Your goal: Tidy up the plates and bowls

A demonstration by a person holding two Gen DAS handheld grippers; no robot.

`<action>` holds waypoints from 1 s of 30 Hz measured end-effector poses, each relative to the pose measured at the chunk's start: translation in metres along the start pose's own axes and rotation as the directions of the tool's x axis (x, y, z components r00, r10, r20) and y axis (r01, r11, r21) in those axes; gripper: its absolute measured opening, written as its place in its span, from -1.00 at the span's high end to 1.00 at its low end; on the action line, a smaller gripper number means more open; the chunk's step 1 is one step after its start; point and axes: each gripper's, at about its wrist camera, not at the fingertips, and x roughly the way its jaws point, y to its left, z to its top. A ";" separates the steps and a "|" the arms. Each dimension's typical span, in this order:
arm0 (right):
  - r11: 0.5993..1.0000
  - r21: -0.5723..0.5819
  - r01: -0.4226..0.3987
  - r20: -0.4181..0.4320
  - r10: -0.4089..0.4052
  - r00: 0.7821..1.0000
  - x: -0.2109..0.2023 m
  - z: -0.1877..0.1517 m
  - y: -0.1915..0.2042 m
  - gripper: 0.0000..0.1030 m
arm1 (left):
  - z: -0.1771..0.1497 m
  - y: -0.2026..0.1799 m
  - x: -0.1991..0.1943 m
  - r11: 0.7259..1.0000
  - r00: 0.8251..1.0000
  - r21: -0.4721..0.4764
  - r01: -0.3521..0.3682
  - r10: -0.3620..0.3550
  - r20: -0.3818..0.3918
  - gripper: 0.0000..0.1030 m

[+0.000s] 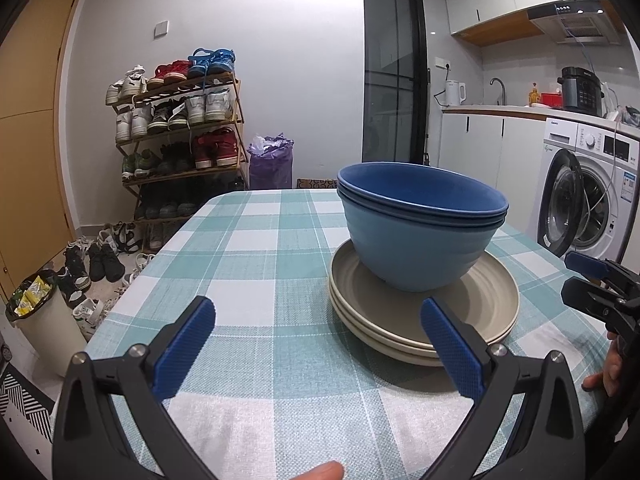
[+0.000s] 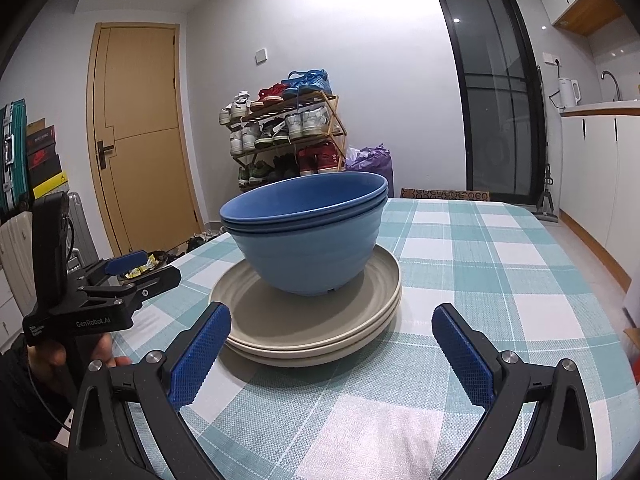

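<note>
Two nested blue bowls (image 1: pixel 420 232) (image 2: pixel 308 232) stand on two stacked beige plates (image 1: pixel 492 304) (image 2: pixel 304 320) on the checked tablecloth. My left gripper (image 1: pixel 318 340) is open, low over the cloth, its right fingertip (image 1: pixel 448 340) overlapping the plates' near rim in the view. My right gripper (image 2: pixel 330 344) is also open, just short of the plates, nothing between its fingers. Each gripper shows in the other's view: the right gripper (image 1: pixel 588 280) at the right edge, the left gripper (image 2: pixel 132 268) at the left edge.
The table (image 1: pixel 256 248) with teal and white checks spreads around the stack. A shoe rack (image 1: pixel 180 128), a purple bag (image 1: pixel 270 162) and a bin (image 1: pixel 44 316) stand beyond its left side. A washing machine (image 1: pixel 580 196) and kitchen counter are on the right.
</note>
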 end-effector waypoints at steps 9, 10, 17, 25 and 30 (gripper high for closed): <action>1.000 -0.010 -0.002 -0.005 0.002 1.000 0.002 -0.002 0.001 -0.99 | 0.000 0.005 0.002 1.000 1.000 -0.021 0.003 -0.003 -0.007 -1.00; 1.000 -0.010 -0.003 -0.005 0.003 1.000 0.003 -0.001 0.001 -0.99 | -0.001 0.005 0.002 1.000 1.000 -0.021 0.002 -0.002 -0.007 -1.00; 1.000 -0.011 -0.003 -0.008 0.003 1.000 0.004 -0.002 0.001 -0.99 | -0.001 0.004 0.001 1.000 1.000 -0.013 0.001 -0.001 -0.002 -1.00; 1.000 -0.018 -0.002 -0.007 0.002 1.000 0.005 -0.003 0.001 -0.99 | -0.001 0.004 0.001 1.000 1.000 -0.015 0.002 -0.002 -0.003 -1.00; 1.000 -0.021 -0.004 -0.005 0.003 1.000 0.004 -0.004 0.002 -0.99 | -0.002 0.004 0.001 1.000 1.000 -0.012 -0.002 0.002 0.001 -1.00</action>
